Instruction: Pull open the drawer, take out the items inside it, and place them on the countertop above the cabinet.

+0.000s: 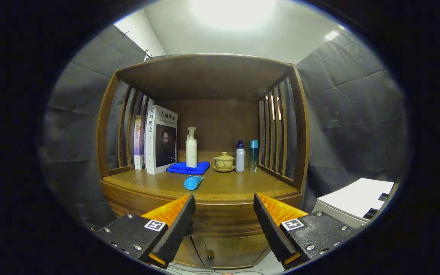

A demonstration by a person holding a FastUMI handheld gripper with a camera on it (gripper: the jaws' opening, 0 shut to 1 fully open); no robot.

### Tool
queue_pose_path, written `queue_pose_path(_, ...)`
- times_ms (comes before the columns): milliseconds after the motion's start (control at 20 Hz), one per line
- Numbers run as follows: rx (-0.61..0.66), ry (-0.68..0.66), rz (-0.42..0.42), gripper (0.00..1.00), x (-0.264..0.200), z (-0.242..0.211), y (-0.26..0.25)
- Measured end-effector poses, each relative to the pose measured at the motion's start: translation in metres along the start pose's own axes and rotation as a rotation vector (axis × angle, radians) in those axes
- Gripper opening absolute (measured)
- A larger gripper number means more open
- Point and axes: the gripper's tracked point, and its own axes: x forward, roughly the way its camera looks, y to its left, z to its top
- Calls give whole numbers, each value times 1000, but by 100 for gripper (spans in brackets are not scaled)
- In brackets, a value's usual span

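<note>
Wooden cabinet (204,214) sits at the centre of the frame, and your tongs (224,206) stand wide apart in the lower middle, holding nothing, their tips level with the front edge of the surface (239,187). Between the fingers you see the drawer (224,221) front just under that edge; it looks closed, and what lies inside is hidden. Below it are the cabinet doors.

On the surface, just ahead of the left finger, a small blue tube (193,182) lies on its side. Behind it a folded blue cloth (188,167) carries an upright white pump bottle (191,148). Left of the cloth, books (159,139) stand upright against the slatted side. Right of the cloth you have a yellow lidded cup (224,161) on its saucer, then a white bottle with a dark cap (240,156), then a clear bottle with a blue cap (254,154) near the right slats.

At the lower right of the frame, beside the cabinet, a white box-like unit (357,200) stands apart.
</note>
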Motion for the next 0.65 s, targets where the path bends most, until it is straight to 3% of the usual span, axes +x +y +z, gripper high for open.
queue_pose_path(650, -22, 37, -3, 94, -5, -12, -9)
